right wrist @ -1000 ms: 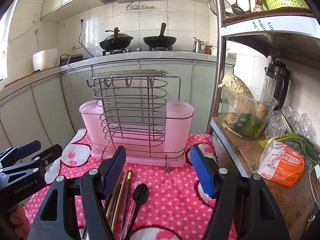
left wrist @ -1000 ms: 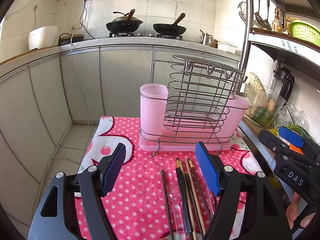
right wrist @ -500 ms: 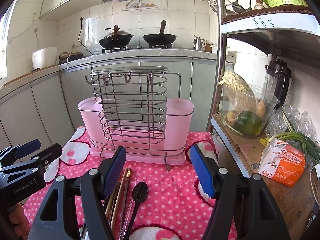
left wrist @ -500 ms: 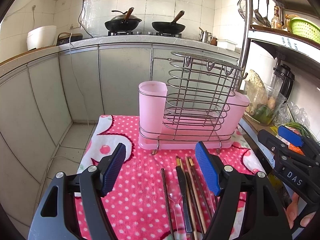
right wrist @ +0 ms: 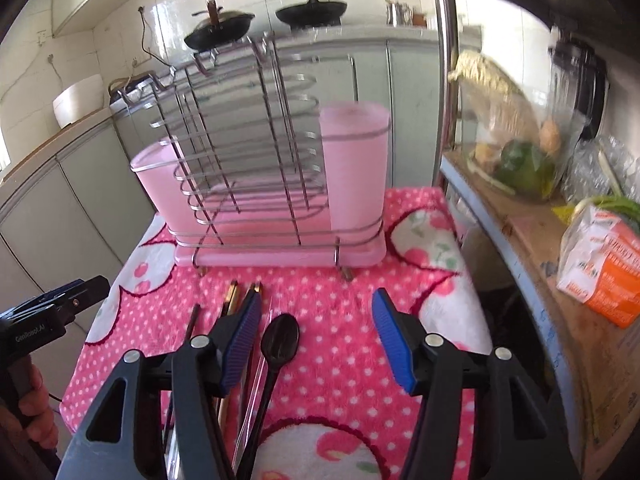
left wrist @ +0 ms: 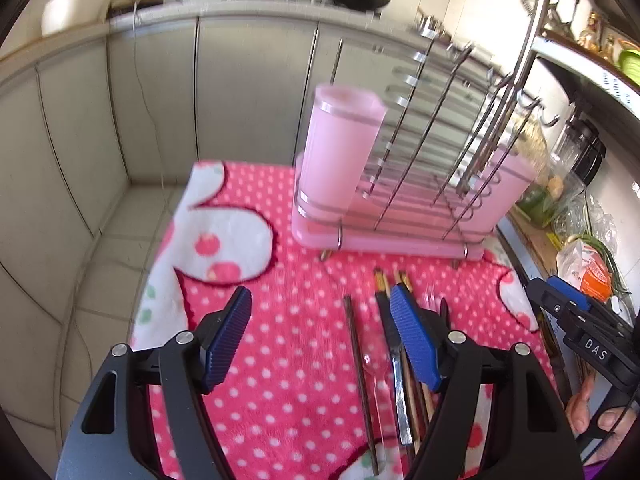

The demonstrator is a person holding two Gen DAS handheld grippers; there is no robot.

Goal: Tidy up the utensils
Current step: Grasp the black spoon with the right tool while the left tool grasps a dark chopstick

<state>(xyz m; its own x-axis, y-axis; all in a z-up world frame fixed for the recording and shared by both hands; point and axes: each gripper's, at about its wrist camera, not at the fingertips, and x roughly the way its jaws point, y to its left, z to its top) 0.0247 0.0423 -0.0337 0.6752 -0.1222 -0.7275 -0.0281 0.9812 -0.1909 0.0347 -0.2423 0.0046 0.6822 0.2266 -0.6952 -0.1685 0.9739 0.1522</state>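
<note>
Right hand-held gripper [right wrist: 316,340]: jaws are closing, though nothing is gripped yet; the bowl of the black spoon [right wrist: 280,342] is seen between the blue pads [right wrist: 394,342], nearer the left one, with no pad pressing on it. Left hand-held gripper [left wrist: 320,340]: spread wide and empty; bare pink cloth [left wrist: 288,320] is seen between its pads, and the utensils are partly hidden behind its right finger.

Step in hand, as judged: the approach for a first pick. No utensil has been lifted, and the pink holder [right wrist: 280,184] with its wire rack appears unfilled, though the cup interiors cannot be seen.

Utensils are laid in a loose bundle on the cloth-covered surface, just in front of the holder: the black spoon, several chopsticks [left wrist: 384,280], one dark stick [left wrist: 354,336] set slightly apart to the left, and a metal-handled piece [left wrist: 400,392] of unclear kind.

Long axes are roughly parallel, running from the camera side toward the holder. The spoon's bowl is pointed at the holder, handle toward the person. Chopstick ends near the holder are capped in a lighter tone.

Next move, as judged: the right jaws are to be lowered astride the spoon, across its axis, and closed on it alone, clear of the neighbouring chopsticks.
</note>
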